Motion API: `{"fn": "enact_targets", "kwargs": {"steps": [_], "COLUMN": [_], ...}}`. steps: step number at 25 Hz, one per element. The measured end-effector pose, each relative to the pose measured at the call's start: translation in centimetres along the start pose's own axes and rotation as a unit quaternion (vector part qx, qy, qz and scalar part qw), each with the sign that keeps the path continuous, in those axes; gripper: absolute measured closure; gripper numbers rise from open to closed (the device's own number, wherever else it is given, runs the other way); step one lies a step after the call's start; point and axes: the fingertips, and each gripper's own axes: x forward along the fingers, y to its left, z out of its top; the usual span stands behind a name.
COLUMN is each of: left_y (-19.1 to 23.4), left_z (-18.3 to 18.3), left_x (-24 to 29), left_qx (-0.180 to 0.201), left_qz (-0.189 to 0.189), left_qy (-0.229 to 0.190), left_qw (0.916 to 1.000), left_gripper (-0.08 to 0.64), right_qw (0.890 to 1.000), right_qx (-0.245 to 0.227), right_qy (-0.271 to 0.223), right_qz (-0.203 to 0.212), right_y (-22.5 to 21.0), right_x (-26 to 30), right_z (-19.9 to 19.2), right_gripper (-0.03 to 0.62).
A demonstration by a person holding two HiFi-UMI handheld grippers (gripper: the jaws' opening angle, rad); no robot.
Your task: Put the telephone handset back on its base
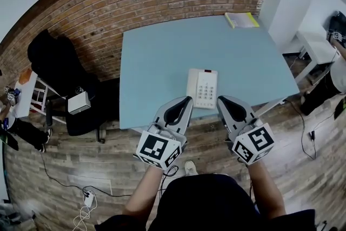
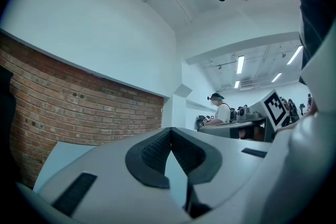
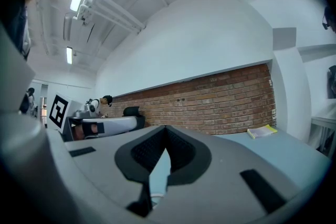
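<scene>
A white telephone (image 1: pixel 203 88) with a grey keypad lies on the light blue table (image 1: pixel 162 51), close to the front edge. Its handset (image 1: pixel 193 85) appears to lie along the left side of the base. My left gripper (image 1: pixel 187 99) is shut and empty, with its tip just left of the phone's near corner. My right gripper (image 1: pixel 220 99) is also shut and empty, just right of the phone's near end. In the left gripper view the pads (image 2: pixel 157 152) meet at the tip. The right gripper view shows the same closed pads (image 3: pixel 149 152). Neither gripper view shows the phone.
A yellow-edged book (image 1: pixel 241 20) lies at the table's far right corner, also in the right gripper view (image 3: pixel 262 131). A black chair (image 1: pixel 59 62) with a white box (image 1: pixel 79 101) stands left of the table. A brick wall is behind. Cables (image 1: pixel 86 203) lie on the wooden floor.
</scene>
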Motion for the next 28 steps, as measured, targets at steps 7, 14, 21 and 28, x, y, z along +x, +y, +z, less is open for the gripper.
{"fn": "enact_targets", "kwargs": {"steps": [7, 14, 21, 28], "left_y": [-2.2, -4.8, -6.1, -7.4], "left_z": [1.4, 1.6, 1.4, 1.7], "left_x": [-0.4, -1.3, -2.8, -3.9], "left_qx": [0.007, 0.014, 0.018, 0.022], "left_qz": [0.011, 0.026, 0.047, 0.06], "left_qy": [-0.005, -0.006, -0.004, -0.006], "left_qw": [0.9999, 0.9996, 0.9987, 0.998], "left_gripper": [0.551, 0.551, 0.551, 0.551], "right_qw": [1.0, 0.999, 0.999, 0.998], "right_qx": [-0.003, -0.003, -0.004, -0.008], "right_qy": [-0.008, -0.01, -0.011, -0.013], "right_qz": [0.015, 0.034, 0.049, 0.062], "right_y": [0.3, 0.9, 2.1, 2.9], "right_x": [-2.1, -4.4, -6.2, -7.5], "right_z": [1.4, 1.2, 1.0, 1.5], "right_gripper": [0.58, 0.58, 0.58, 0.58]}}
